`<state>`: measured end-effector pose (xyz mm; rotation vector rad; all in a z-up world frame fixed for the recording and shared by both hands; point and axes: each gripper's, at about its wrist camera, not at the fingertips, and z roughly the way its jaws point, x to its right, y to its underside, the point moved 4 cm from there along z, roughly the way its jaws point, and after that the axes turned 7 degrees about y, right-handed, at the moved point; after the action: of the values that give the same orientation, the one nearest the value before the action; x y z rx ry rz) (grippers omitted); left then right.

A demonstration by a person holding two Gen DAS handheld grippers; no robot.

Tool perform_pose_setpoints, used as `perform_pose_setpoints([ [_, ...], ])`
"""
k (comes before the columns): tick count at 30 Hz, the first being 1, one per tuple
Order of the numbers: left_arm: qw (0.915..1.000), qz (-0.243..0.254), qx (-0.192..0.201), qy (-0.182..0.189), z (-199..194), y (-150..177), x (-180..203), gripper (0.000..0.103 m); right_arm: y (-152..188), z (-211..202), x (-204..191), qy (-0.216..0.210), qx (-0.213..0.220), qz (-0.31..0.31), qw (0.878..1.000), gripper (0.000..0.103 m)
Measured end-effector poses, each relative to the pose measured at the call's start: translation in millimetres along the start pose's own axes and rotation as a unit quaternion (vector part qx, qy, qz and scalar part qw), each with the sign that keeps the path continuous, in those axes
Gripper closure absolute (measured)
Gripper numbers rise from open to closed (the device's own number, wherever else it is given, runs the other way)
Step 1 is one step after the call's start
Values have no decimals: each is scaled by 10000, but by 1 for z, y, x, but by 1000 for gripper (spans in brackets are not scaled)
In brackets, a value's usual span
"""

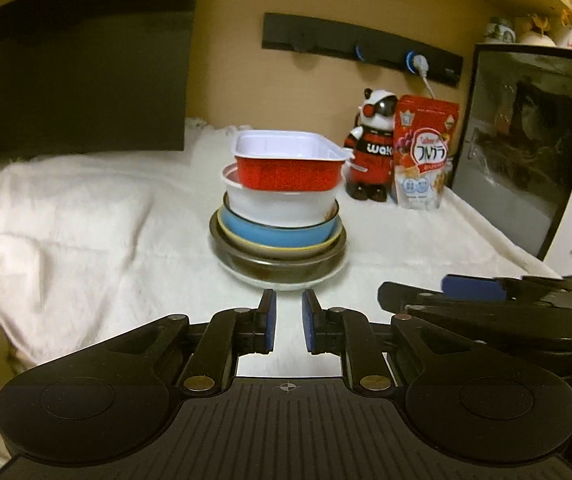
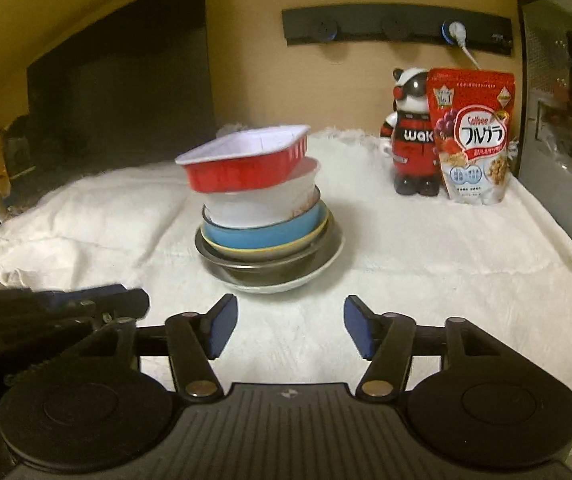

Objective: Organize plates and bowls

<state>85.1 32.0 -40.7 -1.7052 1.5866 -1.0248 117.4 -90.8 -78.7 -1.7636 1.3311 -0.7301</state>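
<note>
Nearest in the left wrist view, the left gripper (image 1: 288, 300) has its blue pads drawn close together with only a narrow slit between them and nothing in it: clenched and empty. It points at the stack from its six o'clock, just short of the bottom plate (image 1: 282, 278), which suggests an approach or a pause, not a grasp.

In the right wrist view the right gripper (image 2: 289, 307) stands released, jaws well apart with bare cloth (image 2: 425, 264) between them. It too aims at the stack from six o'clock, slightly offset; that width looks suited to taking a rim, though it touches nothing. Each gripper shows in the other's view, the right at four o'clock of the left view, the left at eight o'clock of the right view, so they sit side by side.

The task's things are all in one pile mid-cloth: a white plate under a dark metal bowl (image 2: 262, 266), then a yellow-rimmed dish, a blue bowl (image 2: 262, 234), a white bowl (image 2: 260, 208), and a red tray (image 2: 242, 168) on top. Wide pieces lie lowest, which keeps the pile steady, but the tray sits tilted and overhangs, so it is probably the first to shift if nudged.

Farther, at two o'clock, a panda figure (image 2: 411, 136) and a cereal bag (image 2: 473, 136) stand by the wall, well apart from the stack.
</note>
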Motion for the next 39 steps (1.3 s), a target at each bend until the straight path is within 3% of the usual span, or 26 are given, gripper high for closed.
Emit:
perform_pose_setpoints([
  [5,9997,88,30,-216,-10,0,1,87,3,-12,0,-146,-76,109,9998,40],
  [17,9997,73,-230,-16,-13,0,5,87,4,-23,-7,-101,-103,58,9999,40],
  [39,9993,-50,-353,-69,-14,3,3,87,7,-20,-6,-137,-285,94,9995,39],
])
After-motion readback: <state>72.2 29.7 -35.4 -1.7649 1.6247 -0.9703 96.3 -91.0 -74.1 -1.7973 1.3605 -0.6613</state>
